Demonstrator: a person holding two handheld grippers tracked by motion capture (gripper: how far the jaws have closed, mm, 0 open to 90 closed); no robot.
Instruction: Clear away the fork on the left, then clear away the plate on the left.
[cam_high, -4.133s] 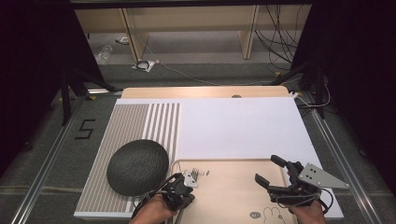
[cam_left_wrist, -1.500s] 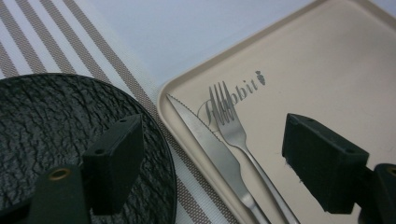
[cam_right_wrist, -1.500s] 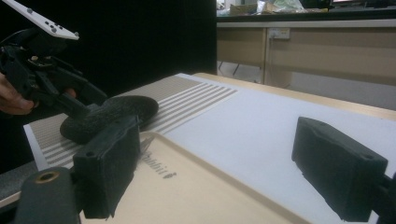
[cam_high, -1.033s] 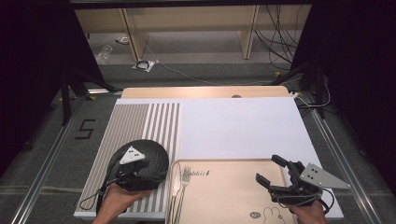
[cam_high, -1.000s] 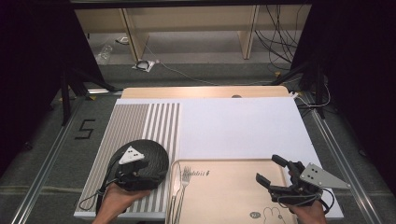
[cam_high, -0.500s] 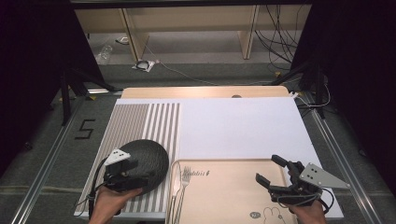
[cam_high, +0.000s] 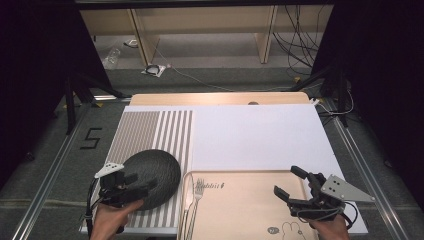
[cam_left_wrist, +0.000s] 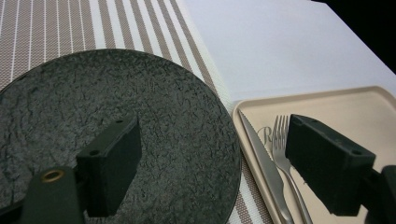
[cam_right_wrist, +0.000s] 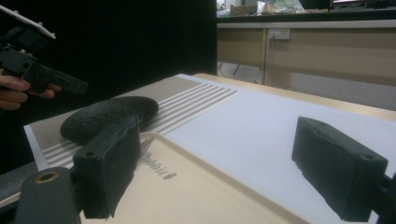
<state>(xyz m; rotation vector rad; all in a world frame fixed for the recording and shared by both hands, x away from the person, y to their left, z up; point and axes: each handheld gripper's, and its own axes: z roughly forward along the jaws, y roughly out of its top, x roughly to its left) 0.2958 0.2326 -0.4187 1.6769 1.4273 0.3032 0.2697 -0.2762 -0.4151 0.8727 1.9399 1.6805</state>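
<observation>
Nearest the person, the left tongs (cam_high: 131, 186) hover at the near-left rim of the plate (cam_high: 150, 175), jaws spread wide and gripping nothing. In the left gripper view one jaw hangs over the plate's dark rough face (cam_left_wrist: 116, 116) and the other over the fork (cam_left_wrist: 285, 154) on the tray (cam_left_wrist: 355, 102); whether either touches what is below cannot be told. The left hand (cam_high: 110, 220) comes in from the bottom edge.

The right tongs (cam_high: 292, 185) sit above the tray's (cam_high: 250, 210) near-right part, also wide open and empty, held by the right hand (cam_high: 327, 227). In the right gripper view the open jaws frame bare tray (cam_right_wrist: 196, 186) and white sheet (cam_right_wrist: 261, 121), with the plate (cam_right_wrist: 107, 116) and the left tongs (cam_right_wrist: 42, 77) farther off.

A knife (cam_high: 188, 200) and the fork (cam_high: 198, 192) lie side by side along the tray's left edge, just beside the plate. The plate rests on the striped mat (cam_high: 150, 132), its right rim close to the mat's right edge and the tray.

Beyond the tray the white sheet (cam_high: 255, 135) is bare to the worktop's (cam_high: 215, 98) far edge, and the far part of the mat is open too.

Half a second ago the left tongs were lower-left of the plate; they have moved slightly right onto its rim. The plate, tray and right tongs are unchanged.
</observation>
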